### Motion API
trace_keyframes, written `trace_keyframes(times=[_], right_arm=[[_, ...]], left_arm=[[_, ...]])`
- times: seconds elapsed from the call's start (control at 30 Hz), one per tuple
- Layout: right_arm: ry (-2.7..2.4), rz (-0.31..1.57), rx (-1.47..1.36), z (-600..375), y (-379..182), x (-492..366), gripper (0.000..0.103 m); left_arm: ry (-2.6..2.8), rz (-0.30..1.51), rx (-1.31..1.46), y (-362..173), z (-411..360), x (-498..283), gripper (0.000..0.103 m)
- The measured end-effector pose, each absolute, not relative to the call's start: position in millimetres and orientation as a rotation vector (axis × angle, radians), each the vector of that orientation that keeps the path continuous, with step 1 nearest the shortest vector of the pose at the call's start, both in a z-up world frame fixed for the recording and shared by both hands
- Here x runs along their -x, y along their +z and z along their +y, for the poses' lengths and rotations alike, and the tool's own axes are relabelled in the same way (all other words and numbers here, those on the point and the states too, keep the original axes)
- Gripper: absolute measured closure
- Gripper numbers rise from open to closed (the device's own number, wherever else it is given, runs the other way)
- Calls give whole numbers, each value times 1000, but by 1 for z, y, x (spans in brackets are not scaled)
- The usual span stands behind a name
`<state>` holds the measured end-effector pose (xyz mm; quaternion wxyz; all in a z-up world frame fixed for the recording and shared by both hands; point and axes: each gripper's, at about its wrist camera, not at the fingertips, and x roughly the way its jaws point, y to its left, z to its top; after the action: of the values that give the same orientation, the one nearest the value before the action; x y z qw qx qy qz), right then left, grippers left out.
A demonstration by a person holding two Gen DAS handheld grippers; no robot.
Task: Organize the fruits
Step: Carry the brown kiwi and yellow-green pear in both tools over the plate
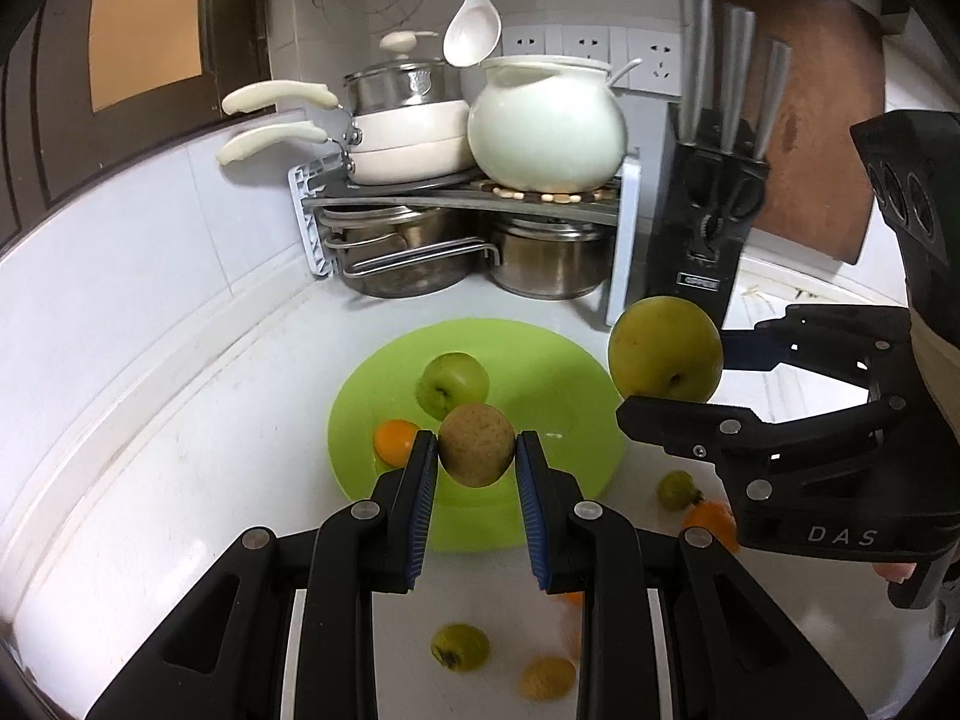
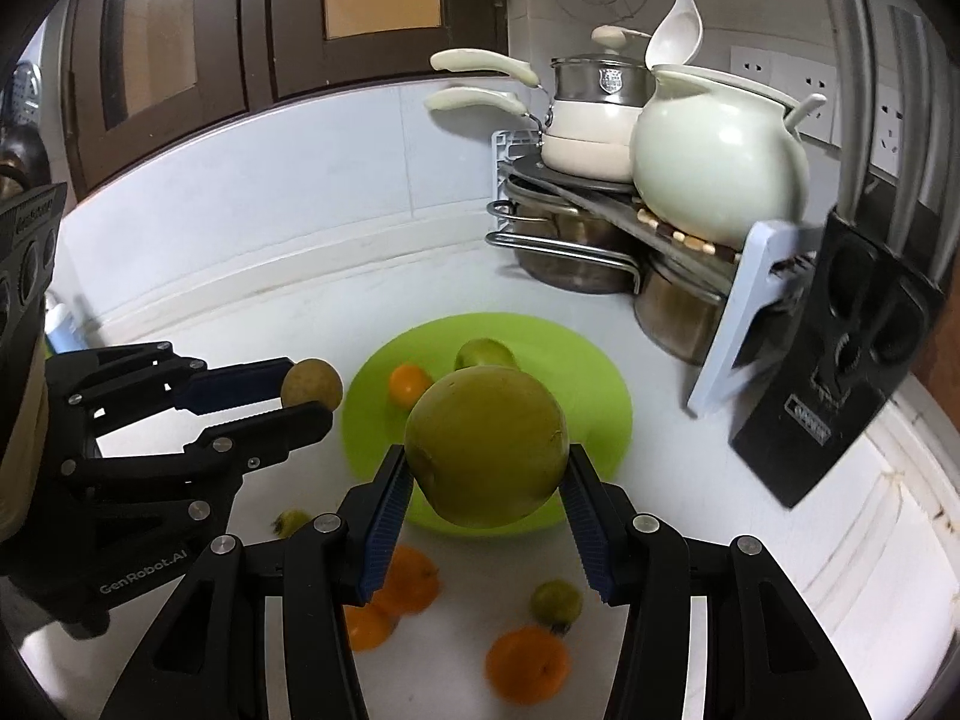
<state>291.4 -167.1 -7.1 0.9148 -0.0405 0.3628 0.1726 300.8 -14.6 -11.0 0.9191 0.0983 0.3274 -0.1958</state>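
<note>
The left gripper was clenched on a small brownish fruit, pads pressing both sides, held above the near edge of the green plate. The right gripper stood wider, grasping a large yellow-green apple over the same plate. A green apple and an orange lay on the plate. Loose oranges and a small green fruit sat on the white counter nearby. Only the left wrist view showed the brown cutting board behind the knife block.
</note>
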Motion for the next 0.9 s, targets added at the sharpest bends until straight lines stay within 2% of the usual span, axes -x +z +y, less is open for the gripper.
trace_keyframes(times=[0.43,0.9], right_arm=[[351,851,96,-166,-39,-351,52],[372,963,127,-160,-71,-379,52]], left_arm=[[-415,797,-181,-40,-15,-363,76],[-414,874,-197,-69,-23,-387,76]])
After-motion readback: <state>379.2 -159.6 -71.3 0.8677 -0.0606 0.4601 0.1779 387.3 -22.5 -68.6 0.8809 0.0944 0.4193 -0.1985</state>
